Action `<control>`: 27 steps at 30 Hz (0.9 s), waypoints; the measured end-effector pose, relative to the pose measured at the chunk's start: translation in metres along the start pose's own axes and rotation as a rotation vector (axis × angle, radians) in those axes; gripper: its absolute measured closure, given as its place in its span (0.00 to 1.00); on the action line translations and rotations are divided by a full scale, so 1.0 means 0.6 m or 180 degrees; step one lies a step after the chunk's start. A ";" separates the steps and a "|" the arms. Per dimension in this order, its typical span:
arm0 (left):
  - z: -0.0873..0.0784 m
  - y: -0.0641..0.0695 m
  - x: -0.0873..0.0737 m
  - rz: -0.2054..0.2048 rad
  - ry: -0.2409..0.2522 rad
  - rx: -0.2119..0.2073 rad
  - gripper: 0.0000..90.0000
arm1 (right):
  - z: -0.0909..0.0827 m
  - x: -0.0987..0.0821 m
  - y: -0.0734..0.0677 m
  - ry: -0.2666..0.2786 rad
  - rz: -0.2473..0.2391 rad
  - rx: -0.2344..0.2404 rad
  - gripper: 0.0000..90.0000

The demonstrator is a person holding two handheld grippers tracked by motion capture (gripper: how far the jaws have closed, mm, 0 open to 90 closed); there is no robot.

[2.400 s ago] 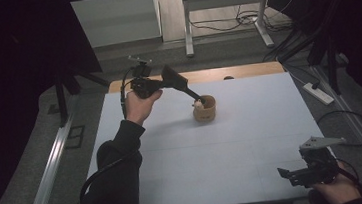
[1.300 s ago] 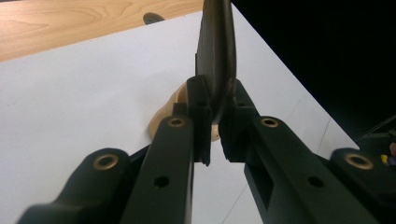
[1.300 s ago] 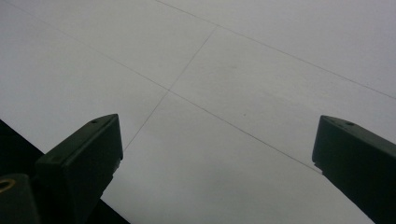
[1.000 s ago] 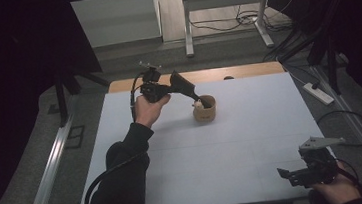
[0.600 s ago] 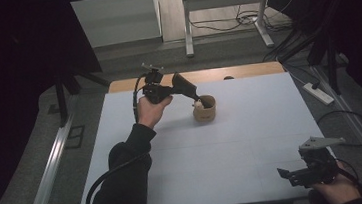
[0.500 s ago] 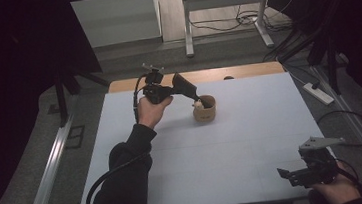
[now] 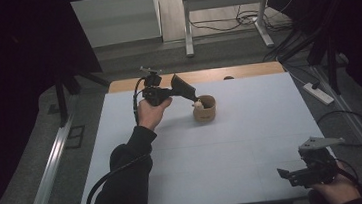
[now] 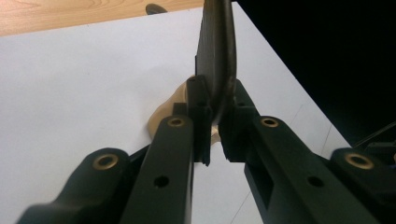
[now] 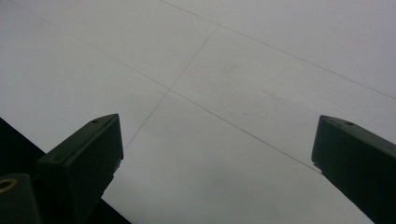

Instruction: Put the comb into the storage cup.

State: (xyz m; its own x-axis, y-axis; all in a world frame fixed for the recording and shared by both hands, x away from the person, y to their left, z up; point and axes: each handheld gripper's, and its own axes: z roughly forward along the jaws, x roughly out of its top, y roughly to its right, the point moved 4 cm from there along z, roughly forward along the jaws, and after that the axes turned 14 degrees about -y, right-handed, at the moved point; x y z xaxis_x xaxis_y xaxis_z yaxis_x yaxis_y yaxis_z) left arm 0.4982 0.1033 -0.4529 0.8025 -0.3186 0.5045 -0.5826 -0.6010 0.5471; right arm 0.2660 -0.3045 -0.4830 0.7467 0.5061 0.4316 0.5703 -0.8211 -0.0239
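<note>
Since the earliest picture the left gripper has drawn a little nearer the person and tipped, so the flat black scoop-like tool clamped in it now slants down to the rim of the small round wooden bowl.

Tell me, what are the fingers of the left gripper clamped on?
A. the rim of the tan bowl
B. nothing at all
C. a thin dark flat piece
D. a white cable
C: in the left gripper view the left gripper is shut on a thin dark flat piece, above the round tan wooden bowl.
</note>
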 end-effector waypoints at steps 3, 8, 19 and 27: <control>0.000 -0.001 -0.001 -0.0001 0.0013 -0.0011 0.92 | 0.000 0.000 0.000 -0.0001 0.0001 0.0001 0.03; 0.001 -0.004 -0.004 -0.0019 0.0069 -0.0031 0.91 | 0.000 0.000 0.000 -0.0006 -0.0005 -0.0001 0.03; 0.007 -0.010 -0.007 0.0051 0.0149 0.0144 0.78 | 0.001 0.000 0.000 -0.0012 -0.0008 0.0002 0.03; 0.003 -0.009 -0.007 0.0181 0.0238 0.0361 0.60 | 0.001 0.000 -0.001 -0.0020 -0.0012 0.0000 0.03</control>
State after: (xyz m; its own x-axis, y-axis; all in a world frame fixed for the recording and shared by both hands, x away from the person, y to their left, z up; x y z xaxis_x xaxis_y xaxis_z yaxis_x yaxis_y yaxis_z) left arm 0.4981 0.1065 -0.4590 0.7543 -0.3015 0.5832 -0.6051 -0.6638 0.4395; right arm 0.2659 -0.3041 -0.4833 0.7467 0.5108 0.4260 0.5730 -0.8192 -0.0222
